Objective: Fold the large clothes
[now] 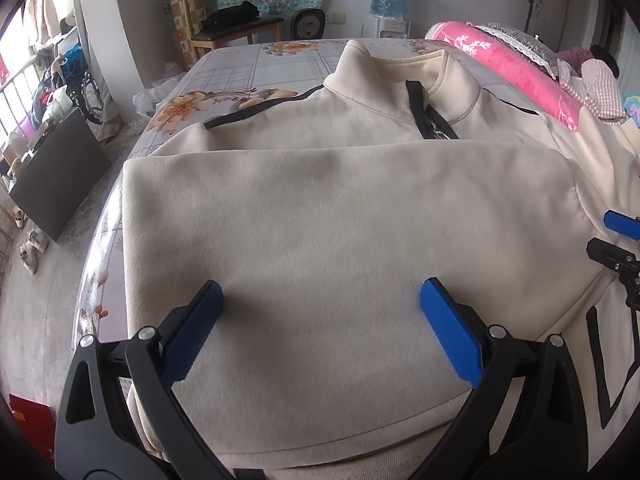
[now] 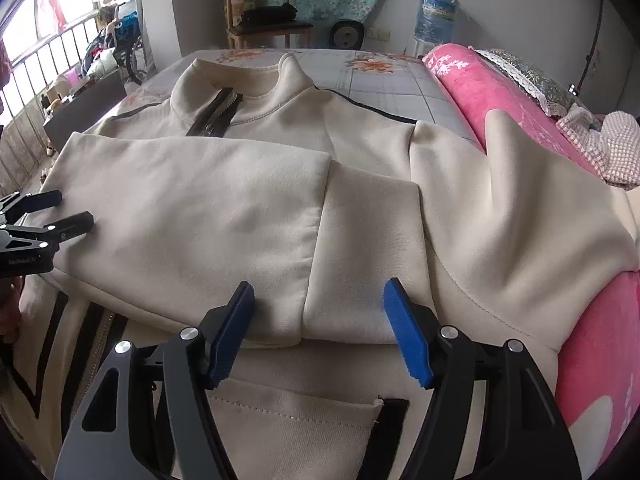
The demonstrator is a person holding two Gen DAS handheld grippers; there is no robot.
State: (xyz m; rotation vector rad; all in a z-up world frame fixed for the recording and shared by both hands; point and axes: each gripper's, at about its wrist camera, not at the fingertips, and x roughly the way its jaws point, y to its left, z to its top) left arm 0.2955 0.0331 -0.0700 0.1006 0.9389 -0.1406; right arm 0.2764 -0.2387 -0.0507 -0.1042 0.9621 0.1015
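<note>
- Jacket (image 1: pixel 320 216): a cream zip-up with a stand collar lies front-up on the bed (image 1: pixel 256 68), directly ahead of and beneath both pairs of jaws, collar at the far end.
- Sleeve (image 2: pixel 192 200): it lies folded across the chest, spanning the space ahead of the left gripper's jaws; its cuff end (image 2: pixel 360 264) sits just ahead of, and between, the right gripper's jaws.
- Left gripper (image 1: pixel 320 300): jaws spread wide above the folded sleeve, holding nothing.
- Right gripper (image 2: pixel 320 300): jaws likewise wide apart, empty, poised over the cuff.
- Step in hand, as I judge it: the first sleeve is folded in; the other sleeve (image 2: pixel 520 216), off to the right of the right jaws and draped against a pink blanket (image 2: pixel 500 92), is not yet folded.
- Next move likely calls for pinching that sleeve near its end and carrying it across the chest without dragging the laid sleeve askew.
- Fabric looks thick, soft and fleecy, holding rounded folds rather than sharp creases; black piping along the shoulders, a black zipper (image 2: pixel 216 114) at the neck.
</note>
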